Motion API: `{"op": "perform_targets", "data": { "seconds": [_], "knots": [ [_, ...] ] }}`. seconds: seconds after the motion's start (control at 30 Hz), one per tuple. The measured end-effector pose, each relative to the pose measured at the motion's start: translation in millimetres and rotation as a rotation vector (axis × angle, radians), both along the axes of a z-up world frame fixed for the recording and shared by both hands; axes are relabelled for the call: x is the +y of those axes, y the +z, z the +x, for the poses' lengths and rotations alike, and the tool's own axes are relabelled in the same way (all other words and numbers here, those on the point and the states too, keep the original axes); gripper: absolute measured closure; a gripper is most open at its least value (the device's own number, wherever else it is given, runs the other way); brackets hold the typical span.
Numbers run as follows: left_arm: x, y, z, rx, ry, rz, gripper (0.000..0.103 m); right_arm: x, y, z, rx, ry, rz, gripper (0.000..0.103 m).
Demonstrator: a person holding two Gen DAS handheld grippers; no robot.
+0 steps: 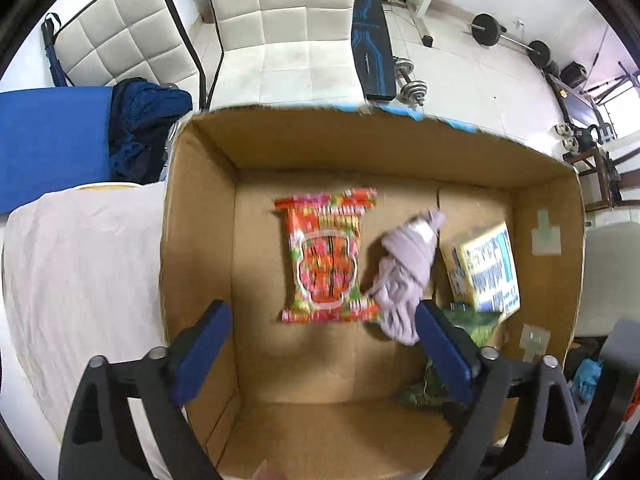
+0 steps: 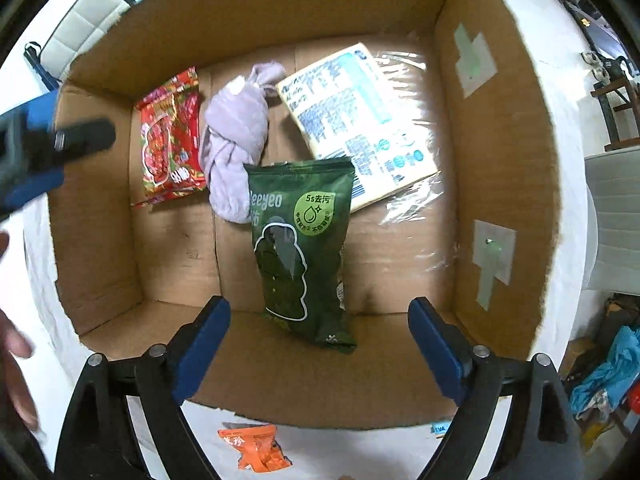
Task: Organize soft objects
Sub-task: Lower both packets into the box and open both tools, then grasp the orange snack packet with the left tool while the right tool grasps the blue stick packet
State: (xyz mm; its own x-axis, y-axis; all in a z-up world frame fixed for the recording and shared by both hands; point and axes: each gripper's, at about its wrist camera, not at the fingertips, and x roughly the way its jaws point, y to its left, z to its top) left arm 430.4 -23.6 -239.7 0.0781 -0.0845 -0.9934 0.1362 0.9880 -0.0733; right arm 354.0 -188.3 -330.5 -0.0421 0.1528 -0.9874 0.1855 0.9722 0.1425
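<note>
Blue pads of the right claw (image 2: 319, 344) stood nearest the lens, spread wide and holding nothing, just above the near wall of the cardboard box (image 2: 496, 184). Between them and a little further in lay the green pouch (image 2: 304, 248), flat on the box floor with its bottom end toward the near wall. Its top edge rested over the lower part of the lilac knotted cloth (image 2: 234, 140), which lay in the middle of the floor. On the left of the cloth, touching it, was the red snack bag (image 2: 172, 140), close to the far left corner. On the right, the yellow and blue packet (image 2: 360, 120) in clear wrap leaned toward the far right corner, and the green pouch covered a small part of its near edge.

I judged that the soft things were put side by side so that each one stayed visible and none was pressed; the green pouch looked like the latest one placed, because it lay on top of two others.

The left claw (image 1: 322, 348) was also spread and empty, hovering over the near left part of the box. Outside the box, an orange sachet (image 2: 256, 448) lay on the white cloth of the desk (image 2: 360, 452) by the near wall, probably waiting for its turn. White padded chairs (image 1: 280, 20) stood behind.
</note>
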Motion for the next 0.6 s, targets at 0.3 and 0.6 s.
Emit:
{"op": "perform_targets", "data": {
  "seconds": [0.3,0.6],
  "knots": [
    [11.3,15.8,-40.4,-0.050,0.023,-0.011,0.002,-11.8,39.9,-14.3,-0.076,0.024,-0.057,0.000],
    [18.7,56.5,-93.3,-0.167,0.035,-0.001,0.002,-4.9,78.9,-52.3,-0.200,0.041,-0.087,0.000]
  ]
}}
